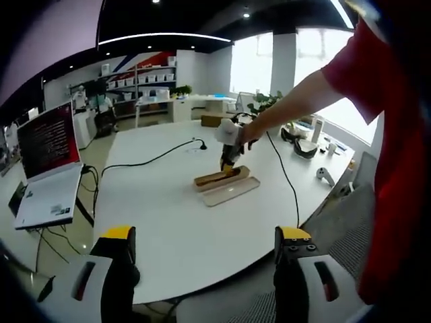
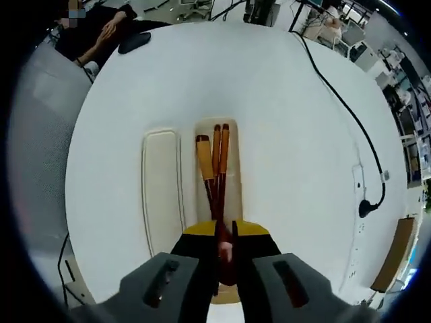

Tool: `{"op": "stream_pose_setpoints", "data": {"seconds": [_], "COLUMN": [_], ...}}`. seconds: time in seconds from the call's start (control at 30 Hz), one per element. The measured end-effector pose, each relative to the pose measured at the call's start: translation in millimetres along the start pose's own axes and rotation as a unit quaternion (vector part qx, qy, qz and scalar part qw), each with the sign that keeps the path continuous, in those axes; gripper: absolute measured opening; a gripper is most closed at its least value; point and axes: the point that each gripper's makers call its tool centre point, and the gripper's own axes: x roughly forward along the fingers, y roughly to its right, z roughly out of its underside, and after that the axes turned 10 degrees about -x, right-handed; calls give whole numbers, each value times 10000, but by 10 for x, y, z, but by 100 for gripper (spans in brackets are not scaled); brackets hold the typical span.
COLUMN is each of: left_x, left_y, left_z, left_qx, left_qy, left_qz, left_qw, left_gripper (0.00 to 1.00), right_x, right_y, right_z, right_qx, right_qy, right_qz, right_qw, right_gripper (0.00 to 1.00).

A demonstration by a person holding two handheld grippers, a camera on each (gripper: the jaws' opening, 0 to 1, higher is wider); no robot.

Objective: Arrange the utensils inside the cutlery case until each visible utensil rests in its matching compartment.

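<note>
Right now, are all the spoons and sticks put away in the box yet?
Nearly. Several wooden utensils already lie inside the cutlery case, its lid set beside it. The right gripper is shut on the utensils' near ends, so that placement isn't finished. The left gripper waits open, far back. Left: let go.

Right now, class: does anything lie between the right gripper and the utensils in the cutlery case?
Nothing visible does. The right gripper is already down over the case, its jaws closed around the near ends of the utensils. The lid lies beside the case, out of the way.
</note>
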Motion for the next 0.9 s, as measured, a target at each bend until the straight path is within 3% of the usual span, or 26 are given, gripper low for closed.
{"op": "stream_pose_setpoints", "data": {"seconds": [0.1,0.3,0.37,0.4,0.47,0.57,0.67,0.9], "left_x": [-9,-48,-65,-83,-112,-112,-132,-79], "left_y": [25,73,86,56,19,27,33,56], "left_z": [-58,-159,-196,-257,-262,-228,-220,-217], "left_qx": [44,140,115,-15,-246,-427,-100,-93], "left_qy": [76,246,377,618,753,682,612,525], "left_qz": [63,135,156,59,20,206,254,497], "left_qw": [9999,9995,9991,9981,9969,9965,9978,9973], "left_gripper": [87,87,87,86,80,85,86,88], "right_x": [-155,-402,-452,-479,-515,-585,-656,-862], "right_y": [34,-29,-28,-48,-149,-277,-426,-653], "right_z": [-20,67,99,105,121,117,49,-123], "right_qx": [332,372,443,510,583,732,844,868], "right_qy": [172,134,144,157,182,239,360,633], "right_qz": [176,365,482,550,608,697,641,776], "right_qw": [9991,9986,9978,9971,9963,9946,9937,9912], "right_gripper": [4,7,9,10,13,15,18,25]}}
